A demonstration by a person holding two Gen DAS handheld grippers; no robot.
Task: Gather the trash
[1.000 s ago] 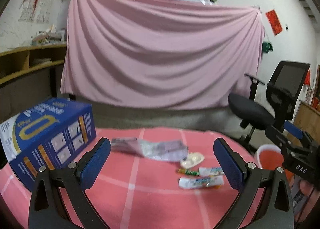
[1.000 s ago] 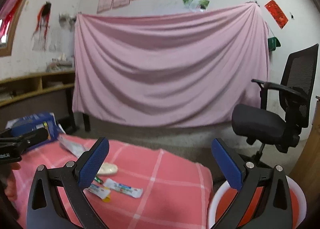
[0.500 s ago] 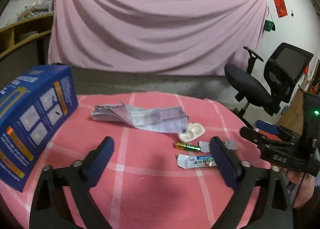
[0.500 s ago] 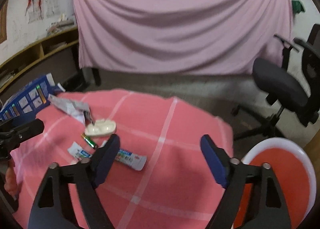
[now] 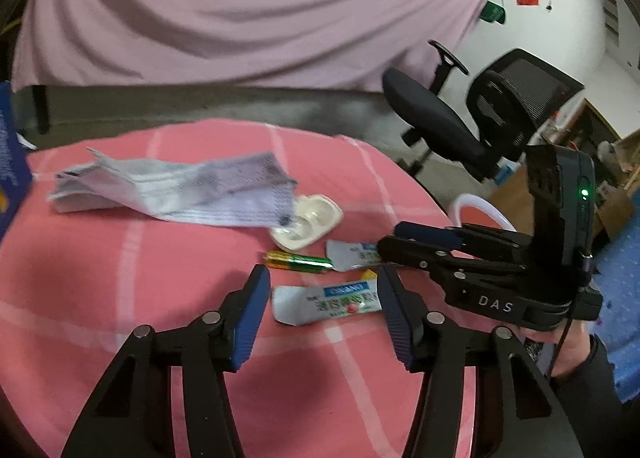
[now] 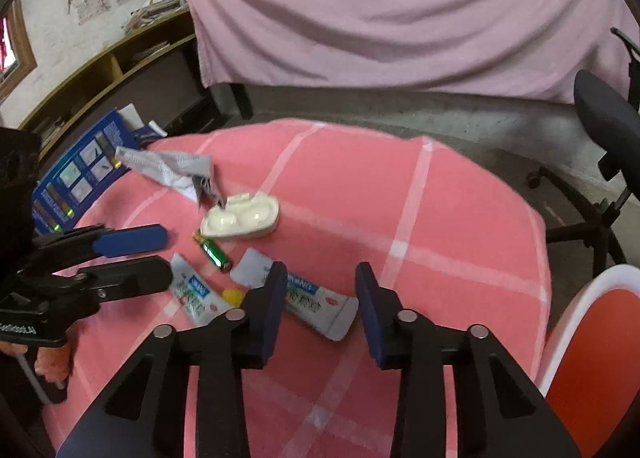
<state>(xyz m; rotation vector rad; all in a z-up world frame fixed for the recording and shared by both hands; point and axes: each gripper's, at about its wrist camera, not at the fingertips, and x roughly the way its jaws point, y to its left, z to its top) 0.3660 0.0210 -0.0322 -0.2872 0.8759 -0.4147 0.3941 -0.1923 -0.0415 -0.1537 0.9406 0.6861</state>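
Trash lies on the pink checked tablecloth. A white-and-green wrapper sits between the fingers of my left gripper, whose jaws are closing without touching it. A second wrapper lies under my right gripper. Its jaws are closing too, and the left finger covers part of the wrapper. Close by are a green battery, a white plastic case and crumpled printed paper. The right gripper also shows in the left wrist view, and the left gripper in the right wrist view.
A blue carton stands at the table's left side. A red bin with a white rim sits low beside the table's right edge. A black office chair stands beyond it, and a pink sheet hangs across the back wall.
Both grippers have tilted down from the wall toward the table and come in over the wrappers. Both pairs of jaws have narrowed markedly.
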